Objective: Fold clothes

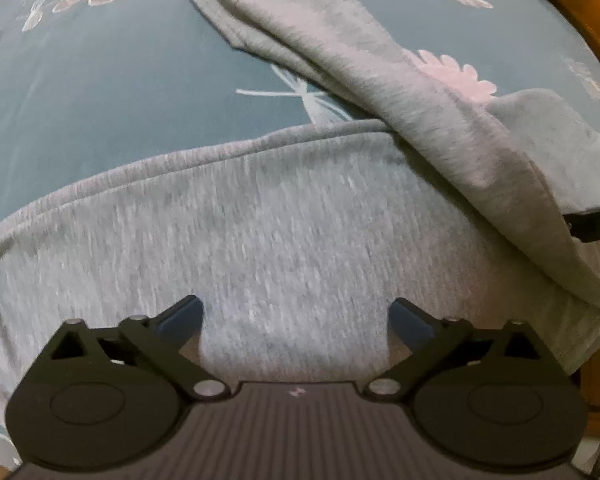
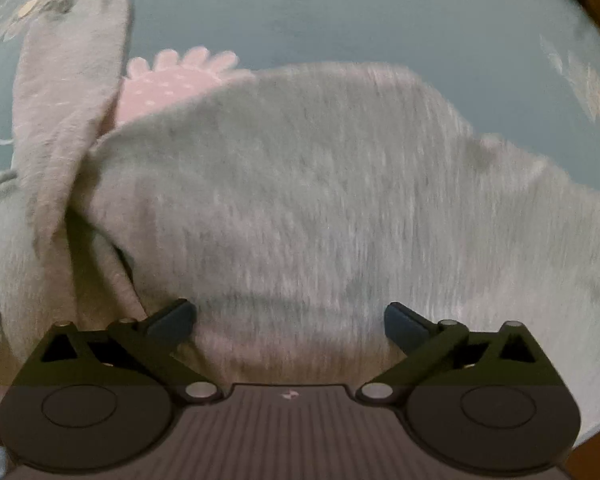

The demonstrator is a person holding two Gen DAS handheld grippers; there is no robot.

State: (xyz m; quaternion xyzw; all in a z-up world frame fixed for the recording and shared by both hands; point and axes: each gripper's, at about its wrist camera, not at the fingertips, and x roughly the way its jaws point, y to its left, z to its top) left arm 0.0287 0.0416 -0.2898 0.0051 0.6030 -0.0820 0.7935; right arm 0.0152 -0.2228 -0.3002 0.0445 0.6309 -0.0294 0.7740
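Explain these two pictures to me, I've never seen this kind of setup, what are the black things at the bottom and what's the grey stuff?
No robot arm here: a person holds a two-finger gripper in each hand, and each gripper carries a wide-angle camera looking forward along its fingers. One picture is from the left hand's camera, the other from the right's. The black parts at the bottom are the grippers themselves. The left gripper and the right gripper both stand wide open, pointing down at the cloth and holding nothing. The grey stuff is a grey garment, apparently a sweatshirt, lying on a teal bedsheet printed with flowers. One long sleeve stretches away across the sheet. At the left picture's right edge, a black bit pokes from under the cloth, possibly the other gripper. The pictures are blurred, so finer detail is unclear.
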